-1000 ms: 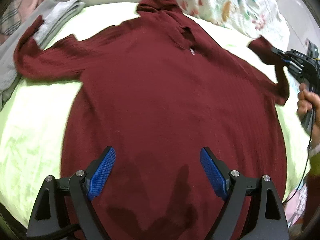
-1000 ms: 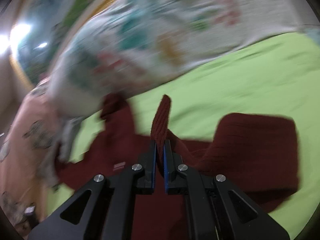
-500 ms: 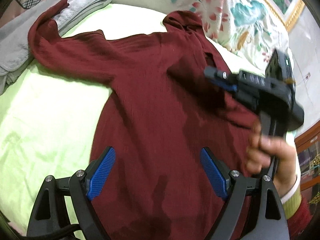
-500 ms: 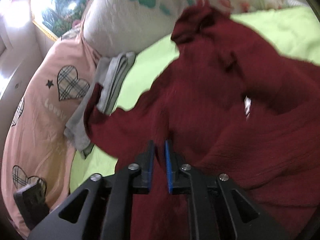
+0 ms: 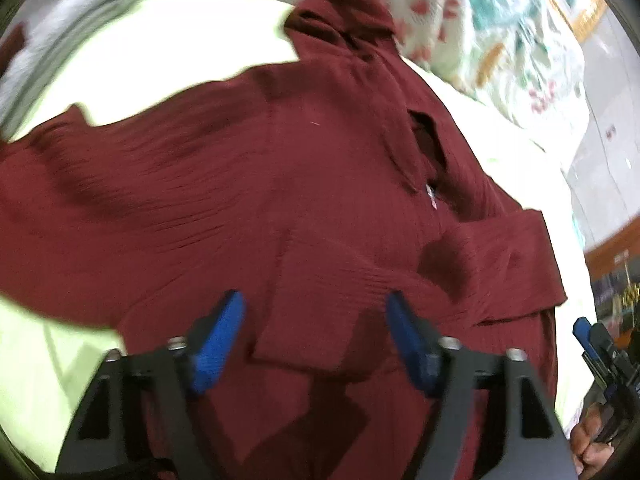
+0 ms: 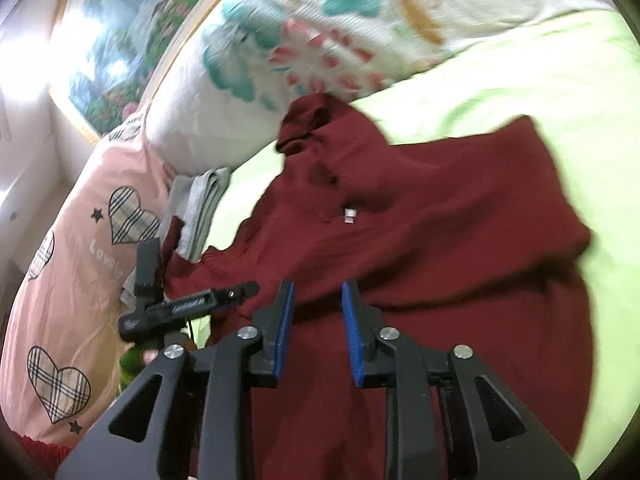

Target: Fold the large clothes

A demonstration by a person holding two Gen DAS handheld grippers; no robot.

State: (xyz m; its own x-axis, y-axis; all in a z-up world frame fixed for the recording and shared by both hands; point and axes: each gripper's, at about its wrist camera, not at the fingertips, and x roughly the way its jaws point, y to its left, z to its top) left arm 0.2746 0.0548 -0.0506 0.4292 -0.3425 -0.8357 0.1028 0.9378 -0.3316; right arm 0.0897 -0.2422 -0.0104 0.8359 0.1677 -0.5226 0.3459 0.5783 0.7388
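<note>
A dark red hooded sweater [image 5: 304,200] lies spread on a light green bed sheet [image 5: 160,52]; it also shows in the right wrist view [image 6: 432,240]. Its right sleeve [image 5: 492,264] is folded across the chest, its cuff lying between the left gripper's fingers. The other sleeve stretches out to the left. My left gripper [image 5: 316,336] is open and empty above the sweater's lower body. My right gripper [image 6: 316,328] is open and empty above the sweater. It shows at the right edge of the left wrist view [image 5: 600,352]; the left gripper shows in the right wrist view [image 6: 188,304].
A floral pillow [image 6: 320,40] lies behind the hood. A pink quilt with plaid hearts [image 6: 72,280] lies at the left. Folded grey cloth [image 6: 200,208] lies beside the far sleeve; it shows in the left wrist view [image 5: 68,32].
My right gripper carried the right sleeve over the chest, opened and let it go, then drew back to the right. My left gripper moved closer over the sweater, still open.
</note>
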